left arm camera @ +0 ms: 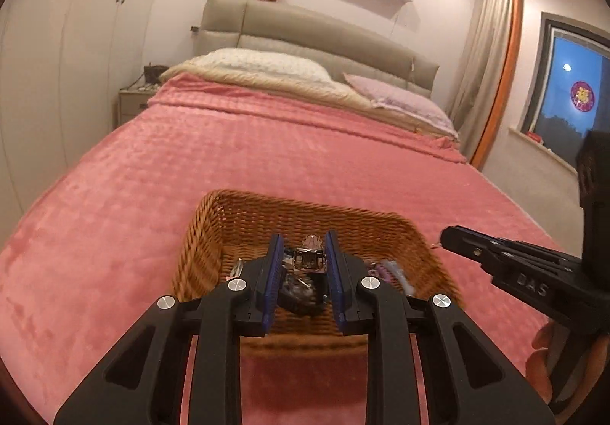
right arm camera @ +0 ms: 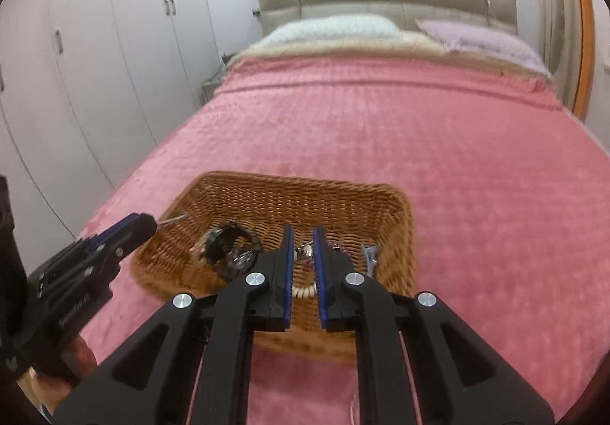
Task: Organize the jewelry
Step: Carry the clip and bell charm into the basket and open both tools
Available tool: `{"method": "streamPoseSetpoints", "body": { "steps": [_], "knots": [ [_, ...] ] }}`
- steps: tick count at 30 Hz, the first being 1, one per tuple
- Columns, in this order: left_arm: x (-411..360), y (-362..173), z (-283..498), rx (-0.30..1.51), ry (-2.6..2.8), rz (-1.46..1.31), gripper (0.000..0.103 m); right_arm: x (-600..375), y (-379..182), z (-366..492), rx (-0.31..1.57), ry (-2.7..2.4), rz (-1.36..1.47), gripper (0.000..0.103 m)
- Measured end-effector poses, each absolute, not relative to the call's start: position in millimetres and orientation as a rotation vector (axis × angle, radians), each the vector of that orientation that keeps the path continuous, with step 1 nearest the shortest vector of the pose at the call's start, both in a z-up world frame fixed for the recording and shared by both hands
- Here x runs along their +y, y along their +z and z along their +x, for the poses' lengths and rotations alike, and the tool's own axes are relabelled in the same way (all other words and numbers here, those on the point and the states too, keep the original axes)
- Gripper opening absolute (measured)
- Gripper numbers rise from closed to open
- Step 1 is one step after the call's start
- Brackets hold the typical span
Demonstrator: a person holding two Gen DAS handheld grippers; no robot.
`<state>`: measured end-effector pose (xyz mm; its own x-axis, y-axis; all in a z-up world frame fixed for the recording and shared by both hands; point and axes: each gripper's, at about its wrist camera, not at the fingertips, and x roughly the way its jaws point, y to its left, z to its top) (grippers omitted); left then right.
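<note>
A wicker basket (right arm camera: 236, 192) sat on a pink bedspread (right arm camera: 381, 127), near the foot of the bed, and served as the landmark. Inside it lay the jewelry: a dark bracelet-like coil (right arm camera: 228, 246) toward the basket's left side, a small silver piece (left arm camera: 310, 257) near its middle, a string of pale beads (right arm camera: 303, 291) by its near wall, and a light-coloured clip (right arm camera: 369, 253) toward its right wall.

The left gripper (left arm camera: 304, 246) hovered above the basket's near edge with its jaws narrow and apparently empty. The right gripper (right arm camera: 303, 238) hovered over the basket's near right part, jaws nearly shut, seemingly holding nothing.

These pieces were probably light, small and slippery, and the beads limp. A pinch across a solid metal part, or across the coil's band, would likely have held best.
</note>
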<state>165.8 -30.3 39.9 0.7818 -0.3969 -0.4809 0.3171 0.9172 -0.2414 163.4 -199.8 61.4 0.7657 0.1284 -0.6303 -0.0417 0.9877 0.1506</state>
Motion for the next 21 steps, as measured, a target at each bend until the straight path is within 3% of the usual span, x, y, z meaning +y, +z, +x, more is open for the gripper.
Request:
{"method": "streamPoseSetpoints", "body": {
  "steps": [10,18,20,21],
  "knots": [
    [-32.9,5.1,193.1,0.629,-0.379,-0.130,0.021,-200.7,8.7,215.9,0.855,0.115,0.221,0.008],
    [-34.1,0.3,194.9,0.637,-0.391,-0.120,0.022,-198.6,-1.0,220.8,0.886,0.116,0.252,0.009],
    [-32.3,0.7,192.9,0.640,-0.397,-0.132,0.033,-200.1,-1.1,219.5,0.888,0.124,0.265,0.015],
    [-32.3,1.5,190.5,0.638,-0.392,-0.134,0.045,-201.0,-0.3,218.2,0.886,0.124,0.270,0.020]
  ]
}}
